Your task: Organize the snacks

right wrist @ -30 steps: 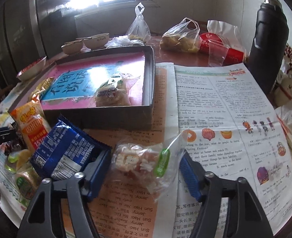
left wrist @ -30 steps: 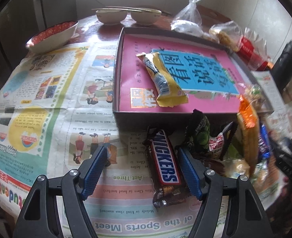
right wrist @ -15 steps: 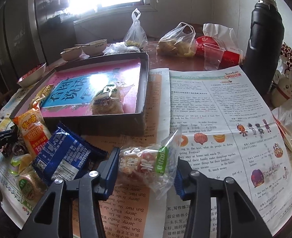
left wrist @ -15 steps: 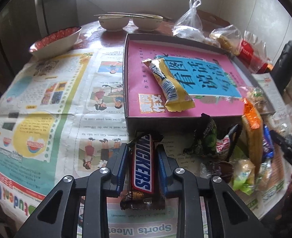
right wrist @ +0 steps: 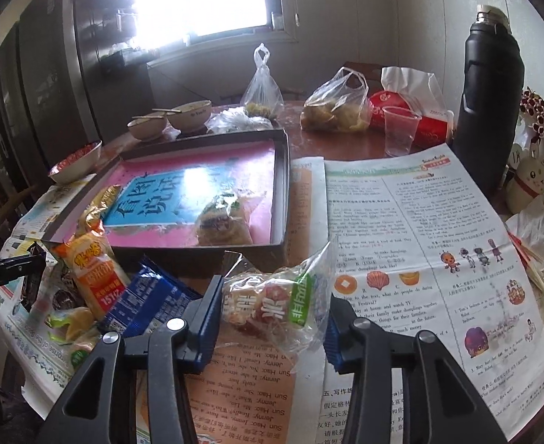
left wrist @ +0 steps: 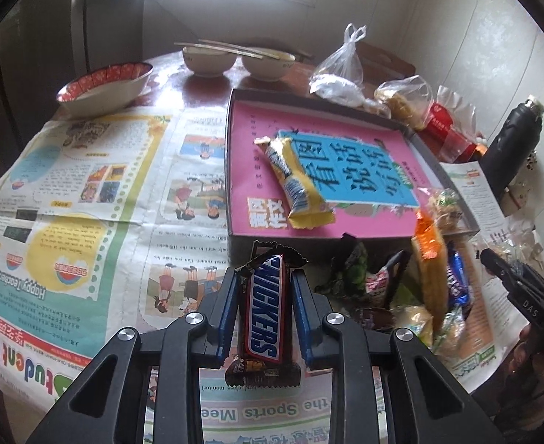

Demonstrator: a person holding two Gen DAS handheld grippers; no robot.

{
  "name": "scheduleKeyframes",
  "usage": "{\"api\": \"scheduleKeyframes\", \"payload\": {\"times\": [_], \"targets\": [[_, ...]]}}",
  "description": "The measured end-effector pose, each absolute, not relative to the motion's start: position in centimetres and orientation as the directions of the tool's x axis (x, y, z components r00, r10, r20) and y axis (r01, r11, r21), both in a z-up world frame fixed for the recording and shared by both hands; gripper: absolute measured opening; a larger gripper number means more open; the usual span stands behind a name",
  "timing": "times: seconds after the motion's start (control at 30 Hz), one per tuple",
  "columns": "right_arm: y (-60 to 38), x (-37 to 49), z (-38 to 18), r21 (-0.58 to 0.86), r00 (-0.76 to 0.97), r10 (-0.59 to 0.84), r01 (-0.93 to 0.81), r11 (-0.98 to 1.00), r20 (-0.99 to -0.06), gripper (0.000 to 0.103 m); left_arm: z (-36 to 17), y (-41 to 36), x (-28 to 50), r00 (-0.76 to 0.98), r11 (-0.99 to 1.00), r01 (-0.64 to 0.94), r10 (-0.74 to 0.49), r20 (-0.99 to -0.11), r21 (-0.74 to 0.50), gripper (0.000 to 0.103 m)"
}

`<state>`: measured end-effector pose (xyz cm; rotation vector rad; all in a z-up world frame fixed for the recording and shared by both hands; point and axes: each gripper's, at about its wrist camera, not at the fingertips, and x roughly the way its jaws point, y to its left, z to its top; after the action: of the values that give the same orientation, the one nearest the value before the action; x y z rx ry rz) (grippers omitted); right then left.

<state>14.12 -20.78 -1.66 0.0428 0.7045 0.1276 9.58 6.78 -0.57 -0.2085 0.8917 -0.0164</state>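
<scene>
My left gripper (left wrist: 262, 288) is shut on a Snickers bar (left wrist: 266, 310) and holds it above the newspaper, just in front of the shallow box (left wrist: 235, 170) with a pink and blue lining. A yellow snack bar (left wrist: 296, 185) lies in that box. My right gripper (right wrist: 272, 307) is shut on a clear bag of rice crackers (right wrist: 272, 303), lifted near the box's front right corner (right wrist: 283, 199). A wrapped pastry (right wrist: 222, 222) lies inside the box. A pile of loose snacks (left wrist: 431, 288) lies in front of the box; it also shows in the right wrist view (right wrist: 98, 288).
Newspaper (left wrist: 87, 192) covers the round table. A red-rimmed bowl (left wrist: 105, 87) and two bowls with chopsticks (left wrist: 235, 61) stand at the back. Plastic bags (right wrist: 335, 107), a plastic cup (right wrist: 399, 129) and a black thermos (right wrist: 490, 111) stand back right.
Both grippers closed on their snacks, the left on the Snickers bar and the right on the cracker bag, and lifted them off the newspaper towards the box.
</scene>
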Motion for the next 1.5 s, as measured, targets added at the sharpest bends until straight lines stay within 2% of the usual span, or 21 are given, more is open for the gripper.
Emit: {"api": "scheduleKeyframes", "payload": {"times": [0.77, 1.5], "targets": [[-18.1, 15.0, 2.0, 0.08, 0.797, 0.183, -0.167, 0.983, -0.576, 0.047, 2.6, 6.8, 9.7, 0.709, 0.978, -0.065, -0.094, -0.699, -0.197, 0.028], [-15.9, 17.3, 4.1, 0.084, 0.812, 0.226, -0.215, 0.973, -0.538, 0.047, 3.7, 7.4, 12.5, 0.729, 0.974, -0.073, -0.095, -0.678, -0.215, 0.028]]}}
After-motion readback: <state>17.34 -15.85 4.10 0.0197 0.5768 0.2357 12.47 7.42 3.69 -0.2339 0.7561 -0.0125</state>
